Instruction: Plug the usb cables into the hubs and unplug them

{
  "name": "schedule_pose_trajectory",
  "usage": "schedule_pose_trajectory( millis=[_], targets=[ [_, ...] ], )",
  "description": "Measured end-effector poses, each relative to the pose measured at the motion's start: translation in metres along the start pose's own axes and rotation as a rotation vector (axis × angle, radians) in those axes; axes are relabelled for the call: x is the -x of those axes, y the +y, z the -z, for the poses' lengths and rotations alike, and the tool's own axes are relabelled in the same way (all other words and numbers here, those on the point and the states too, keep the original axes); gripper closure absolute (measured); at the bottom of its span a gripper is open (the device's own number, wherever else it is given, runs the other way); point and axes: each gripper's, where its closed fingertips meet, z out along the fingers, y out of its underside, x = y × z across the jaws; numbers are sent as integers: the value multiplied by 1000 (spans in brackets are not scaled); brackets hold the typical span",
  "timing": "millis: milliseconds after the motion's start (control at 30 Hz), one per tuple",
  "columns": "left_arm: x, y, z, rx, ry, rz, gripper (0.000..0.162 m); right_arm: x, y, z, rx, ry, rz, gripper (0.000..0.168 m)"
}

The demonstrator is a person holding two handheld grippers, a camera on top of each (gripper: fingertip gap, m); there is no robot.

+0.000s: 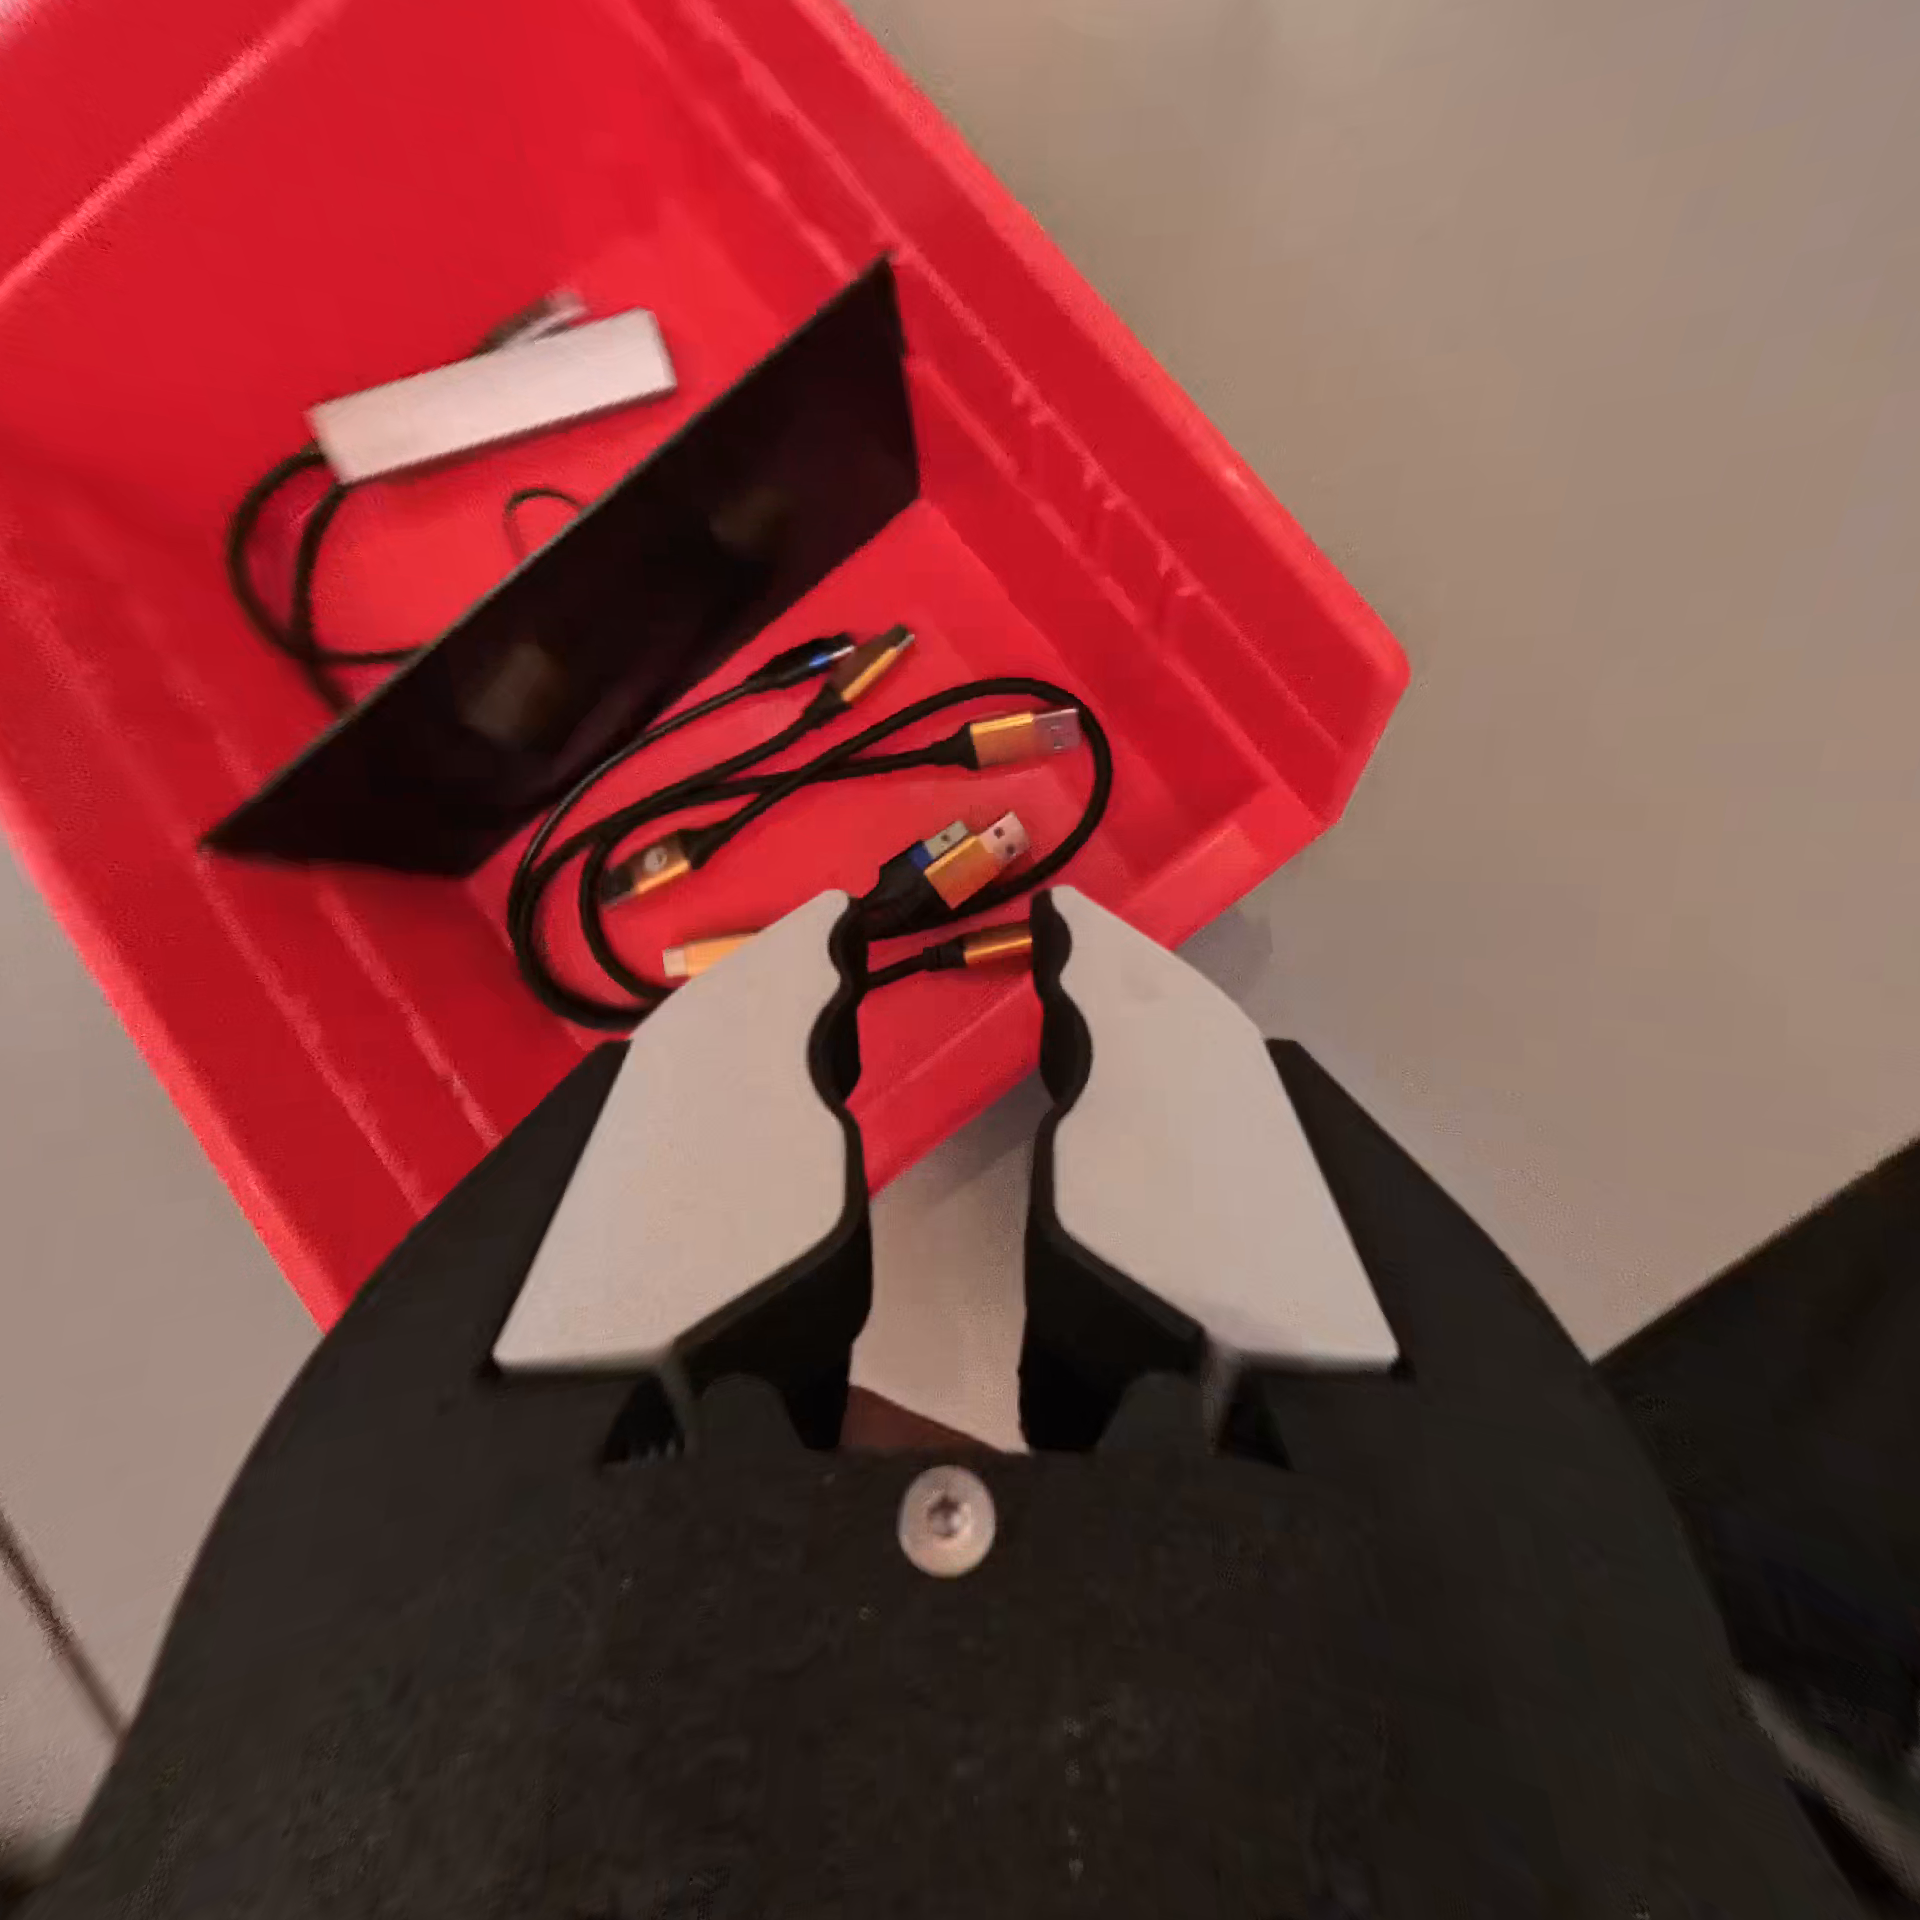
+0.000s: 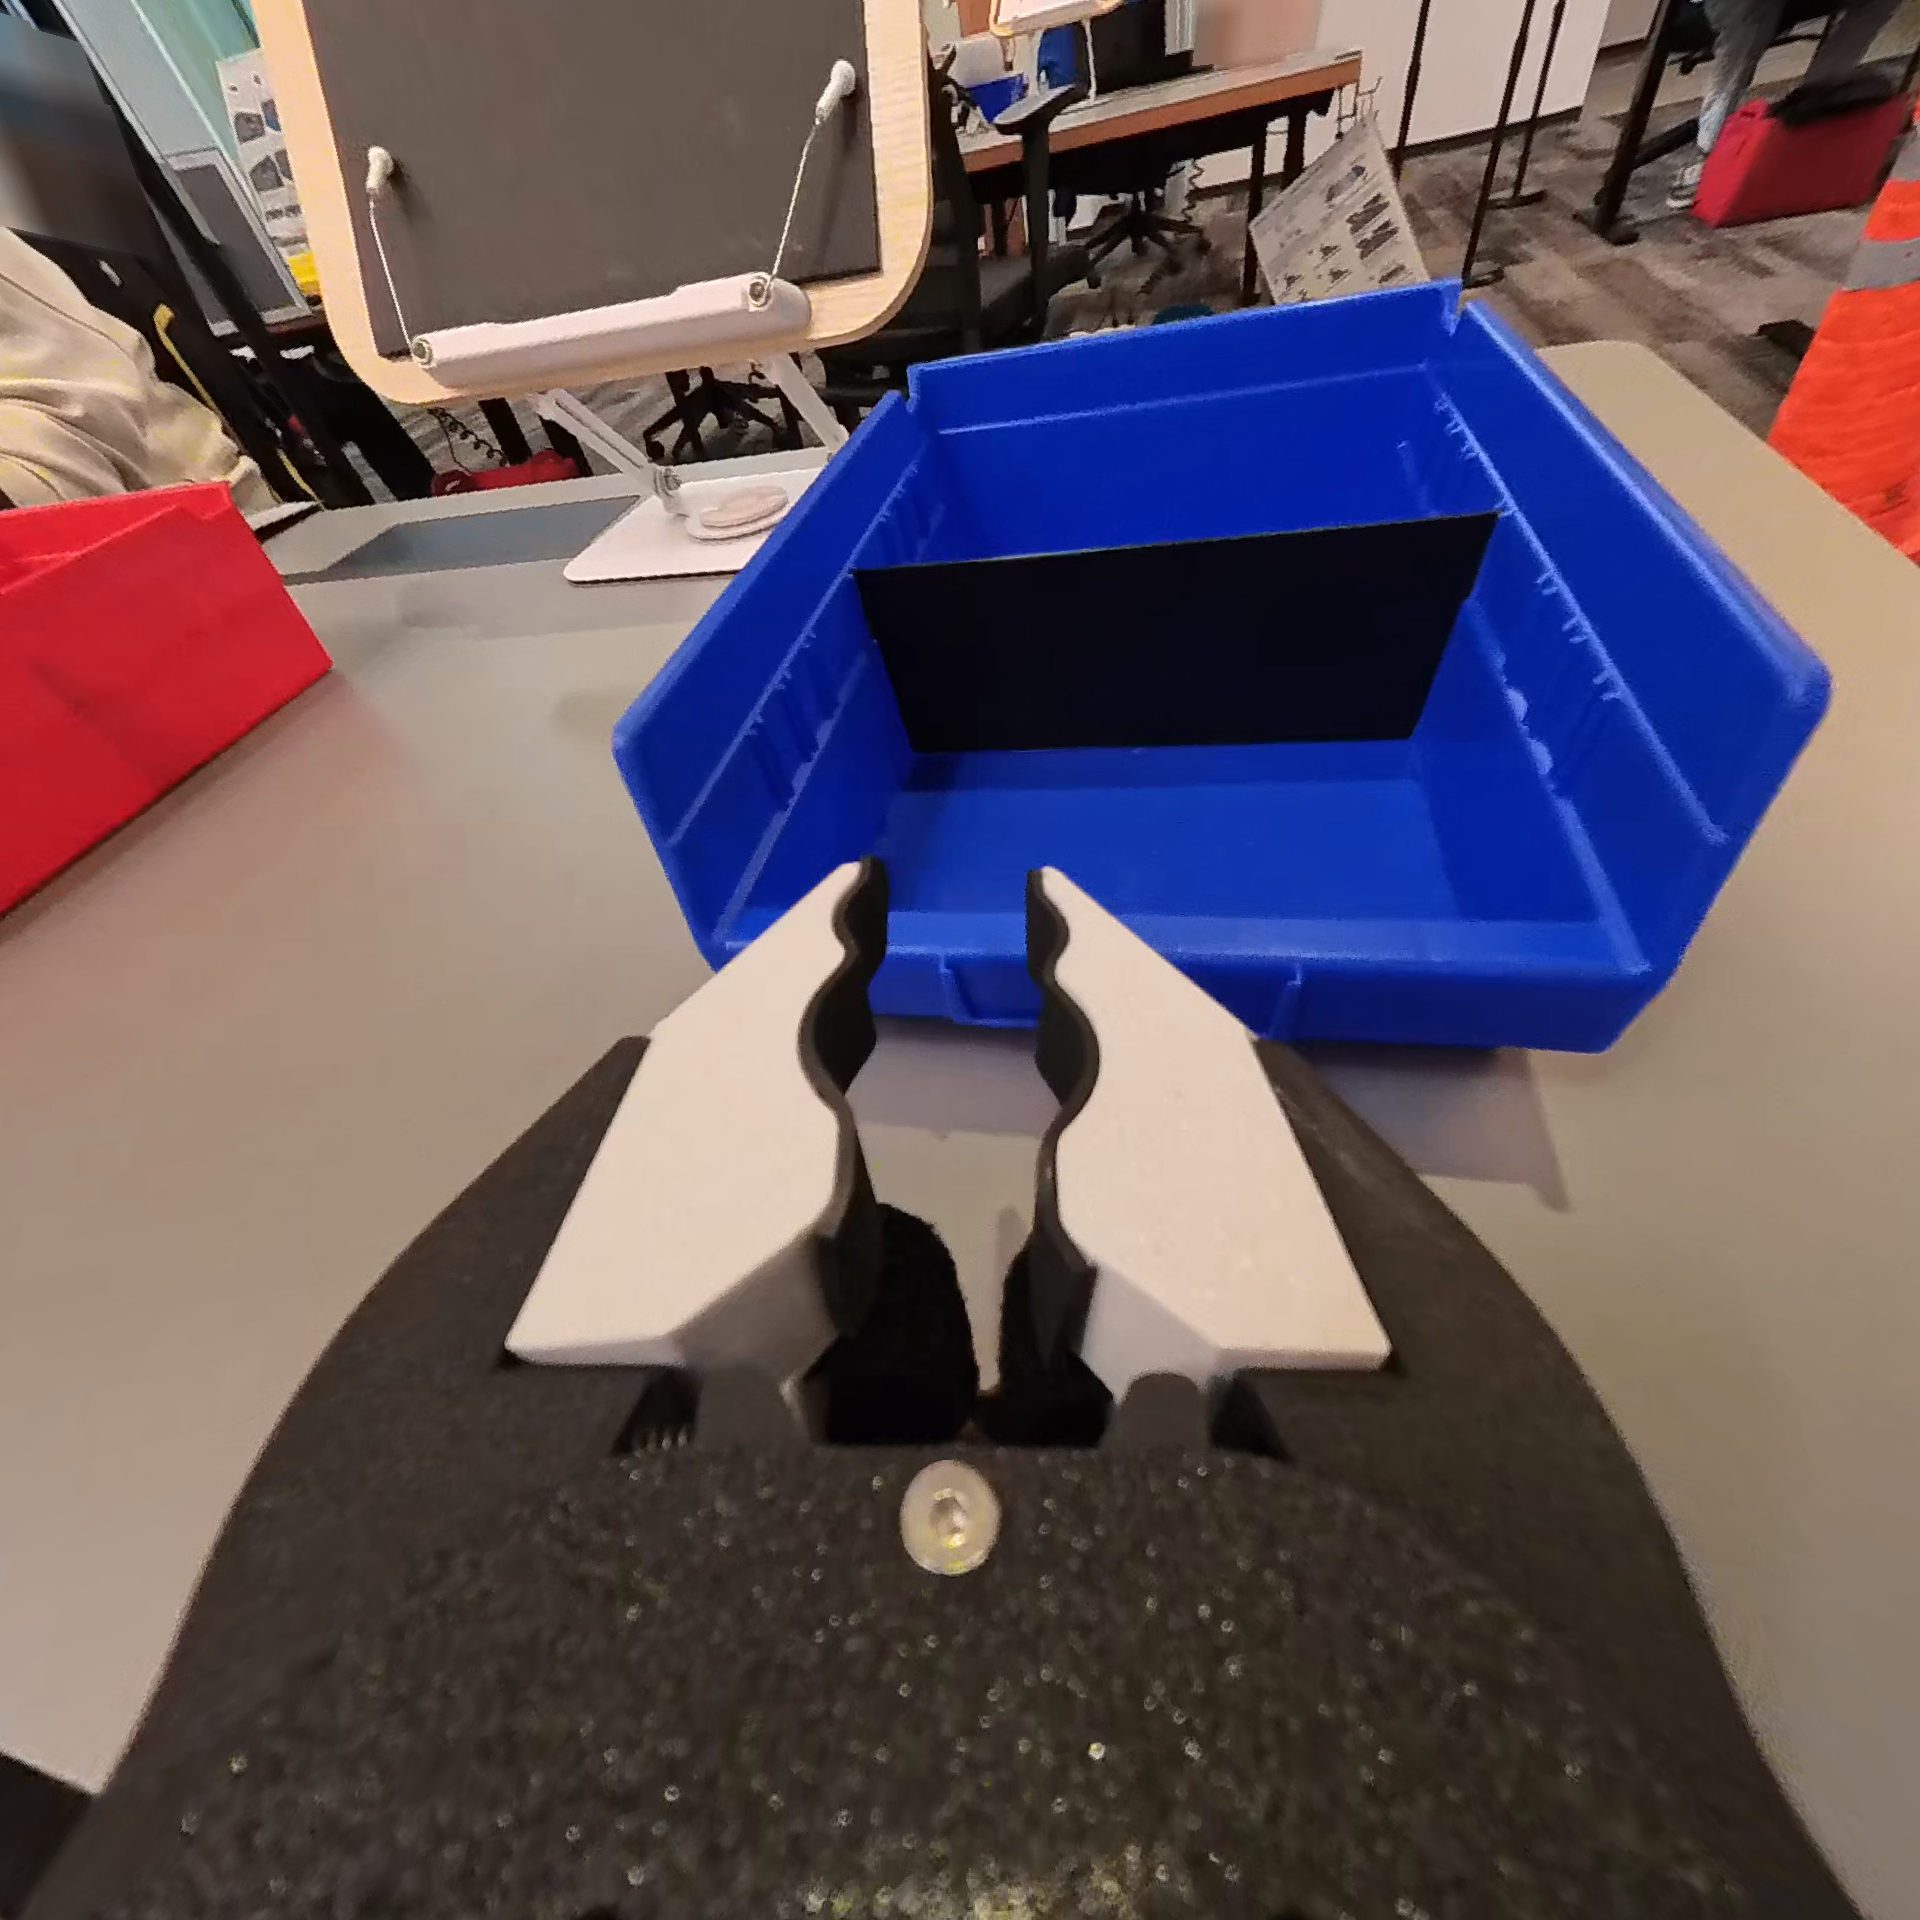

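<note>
My left gripper (image 1: 940, 914) is open and empty, hovering over the near compartment of a red bin (image 1: 1195, 540). That compartment holds black cables with gold plugs (image 1: 831, 790); one gold plug (image 1: 971, 864) lies just past my fingertips. A black divider (image 1: 623, 644) splits the bin. Behind it lie a silver hub (image 1: 488, 400) and its black cord. My right gripper (image 2: 954, 894) is open and empty, just in front of a blue bin (image 2: 1299, 987) with a black divider (image 2: 1164, 644). Both blue compartments that I see hold nothing.
Both bins stand on a grey table (image 2: 364, 987). The red bin (image 2: 135, 665) shows at the left of the right wrist view. A tablet stand (image 2: 623, 208), office chairs and desks stand beyond the table. An orange cone (image 2: 1860, 364) is at the far right. Across from one pair of fingers to the other is roughly 55 cm.
</note>
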Motion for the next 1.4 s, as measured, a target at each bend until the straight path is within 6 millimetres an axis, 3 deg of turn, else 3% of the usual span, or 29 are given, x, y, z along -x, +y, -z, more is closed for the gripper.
schedule_pose_trajectory(
  millis=[133,267,400,600,867,933,1167,1300,1400],
  targets=[
    [5,0,-23,258,123,-178,132,5,2,-2,12,-12,12,144],
    [1,9,-42,423,270,-227,131,8,6,-1,27,-16,33,144],
    [6,21,-61,503,338,-238,127,7,13,-1,49,-10,54,144],
    [10,41,-71,580,371,-282,122,1,19,3,64,-10,20,144],
    [15,43,-74,551,349,-408,142,-1,21,8,71,-7,4,144],
    [18,37,-71,517,315,-452,153,0,21,8,71,-6,7,144],
    [19,22,-61,416,220,-554,155,-1,21,5,78,-9,3,144],
    [27,-15,-36,251,137,-540,155,2,20,4,75,-15,9,144],
    [47,-56,-1,78,31,-492,155,5,18,3,70,-21,16,144]
  ],
)
